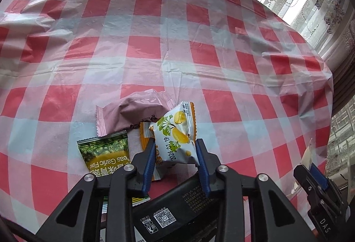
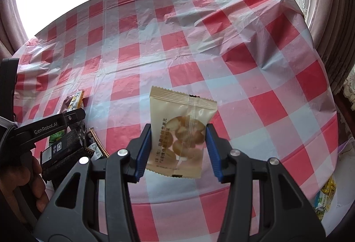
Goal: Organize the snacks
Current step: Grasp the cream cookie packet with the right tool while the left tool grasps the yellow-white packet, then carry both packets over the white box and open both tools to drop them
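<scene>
In the left wrist view my left gripper (image 1: 175, 144) is shut on a white and yellow snack packet (image 1: 177, 131) printed with leaves and fruit; both blue pads (image 1: 149, 157) press its sides, and it tilts up over the pile. Beside it lie a pink packet (image 1: 133, 113), a green garlic-peas packet (image 1: 106, 153) and a black packet (image 1: 177, 208). In the right wrist view my right gripper (image 2: 178, 128) is shut on a beige packet of nuts (image 2: 180, 131), held upright above the checked tablecloth (image 2: 199, 53). The left gripper (image 2: 77, 115) shows at the left edge over the pile.
A red and white checked plastic cloth (image 1: 177, 42) covers the table, creased toward its far and right edges. A clear bag with yellow packets (image 2: 326, 197) lies at the table's right edge. A person's hand (image 2: 22, 182) grips the left tool. Windows and curtains stand beyond the table.
</scene>
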`<state>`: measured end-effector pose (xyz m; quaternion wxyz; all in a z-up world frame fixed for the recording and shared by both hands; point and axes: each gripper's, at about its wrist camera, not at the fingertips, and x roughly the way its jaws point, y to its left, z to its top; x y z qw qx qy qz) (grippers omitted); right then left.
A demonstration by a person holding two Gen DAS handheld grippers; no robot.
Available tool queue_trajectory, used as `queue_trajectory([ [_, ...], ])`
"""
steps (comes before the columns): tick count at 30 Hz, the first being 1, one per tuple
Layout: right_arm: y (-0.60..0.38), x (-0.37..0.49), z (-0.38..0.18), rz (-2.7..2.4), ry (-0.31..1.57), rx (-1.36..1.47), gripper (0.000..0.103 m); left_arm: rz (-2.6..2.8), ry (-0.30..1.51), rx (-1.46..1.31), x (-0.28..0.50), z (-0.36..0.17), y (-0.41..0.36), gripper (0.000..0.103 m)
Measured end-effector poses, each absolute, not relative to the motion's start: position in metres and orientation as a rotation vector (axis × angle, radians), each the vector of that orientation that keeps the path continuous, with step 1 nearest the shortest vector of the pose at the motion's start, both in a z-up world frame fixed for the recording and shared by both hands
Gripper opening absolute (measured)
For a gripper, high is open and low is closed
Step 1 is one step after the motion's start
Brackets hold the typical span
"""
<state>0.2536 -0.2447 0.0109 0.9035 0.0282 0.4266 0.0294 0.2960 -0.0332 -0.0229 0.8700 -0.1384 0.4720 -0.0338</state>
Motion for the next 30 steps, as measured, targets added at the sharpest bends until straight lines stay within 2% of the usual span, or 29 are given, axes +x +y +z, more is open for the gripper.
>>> queue_trajectory([
  [17, -0.271, 0.223, 0.036, 0.09, 0.862, 0.042, 0.051, -0.189, 0.887, -0.285, 0.25, 0.029, -0.073, 0.034],
  [30, -0.363, 0.168, 0.046, -0.03, 0.878, 0.07, 0.051, -0.514, 0.952, -0.148, 0.201, 0.037, -0.209, 0.034],
])
